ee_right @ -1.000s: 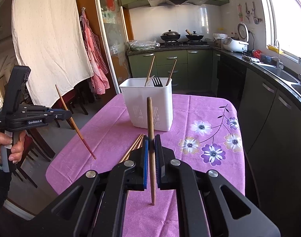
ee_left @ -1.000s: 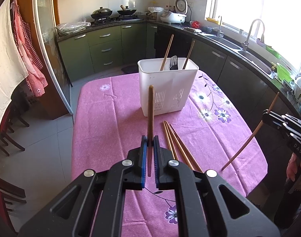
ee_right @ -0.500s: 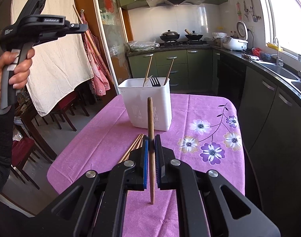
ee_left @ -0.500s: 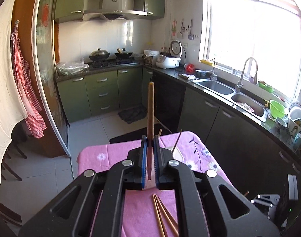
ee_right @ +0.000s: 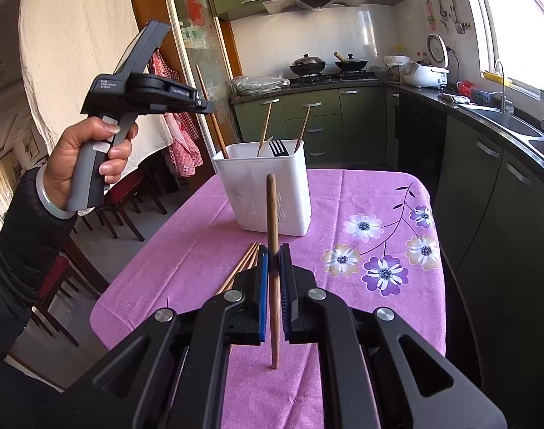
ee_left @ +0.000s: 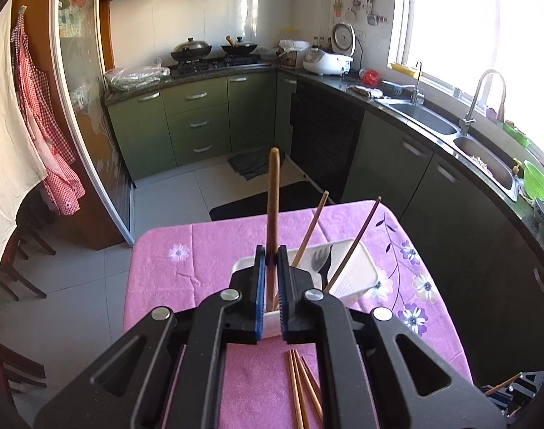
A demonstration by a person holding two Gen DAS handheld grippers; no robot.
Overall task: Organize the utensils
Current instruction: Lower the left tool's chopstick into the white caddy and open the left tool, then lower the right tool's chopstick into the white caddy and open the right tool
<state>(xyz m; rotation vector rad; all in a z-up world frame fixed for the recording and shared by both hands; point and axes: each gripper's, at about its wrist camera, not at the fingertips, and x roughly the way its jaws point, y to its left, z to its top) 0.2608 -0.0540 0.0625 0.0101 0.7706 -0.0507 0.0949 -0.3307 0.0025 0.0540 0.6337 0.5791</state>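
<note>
Chopsticks are clamped upright, one in each closed gripper: left gripper (ee_left: 270, 287) directly above the white caddy (ee_right: 263, 193), its chopstick (ee_left: 273, 193) entering; right gripper (ee_right: 273, 286) near the caddy; light, stiff, slippery wood is judged best pinched mid-shaft.

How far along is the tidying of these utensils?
Partly done. Two chopsticks and a black fork already stand in the white holder. Each gripper, left and right, clamps another chopstick, the left one's over the holder. Several loose chopsticks still lie on the pink tablecloth.
</note>
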